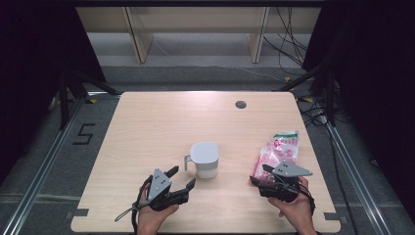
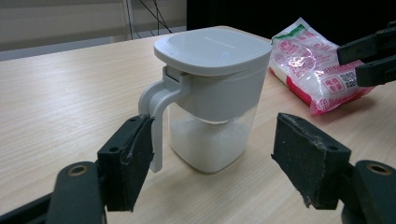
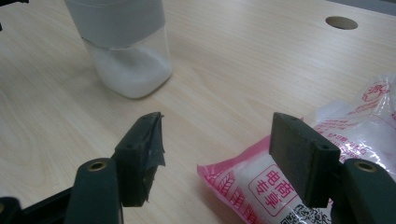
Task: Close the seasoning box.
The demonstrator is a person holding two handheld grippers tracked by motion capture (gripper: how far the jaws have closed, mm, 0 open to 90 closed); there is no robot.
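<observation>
A clear jar (image 1: pixel 204 159) with a white lid and a side handle stands near the table's middle front, partly full of white granules. My left gripper (image 1: pixel 182 177) is just in front and to the left of it, open. In the left gripper view the jar (image 2: pixel 210 93) stands ahead of my gripper (image 2: pixel 215 140), and the handle is close to the left jaw. A pink and white plastic bag (image 1: pixel 279 152) lies at the right. My right gripper (image 1: pixel 259 175) is open at the bag's near end. In the right gripper view the bag (image 3: pixel 355 140) lies beneath the right jaw of that gripper (image 3: pixel 219 135).
The wooden table (image 1: pixel 161 122) has a round cable hole (image 1: pixel 240 104) at the back right. Black frame legs and cables stand on the floor beyond the table's corners. The other gripper's jaws (image 2: pixel 369 56) show above the bag (image 2: pixel 308 65) in the left gripper view.
</observation>
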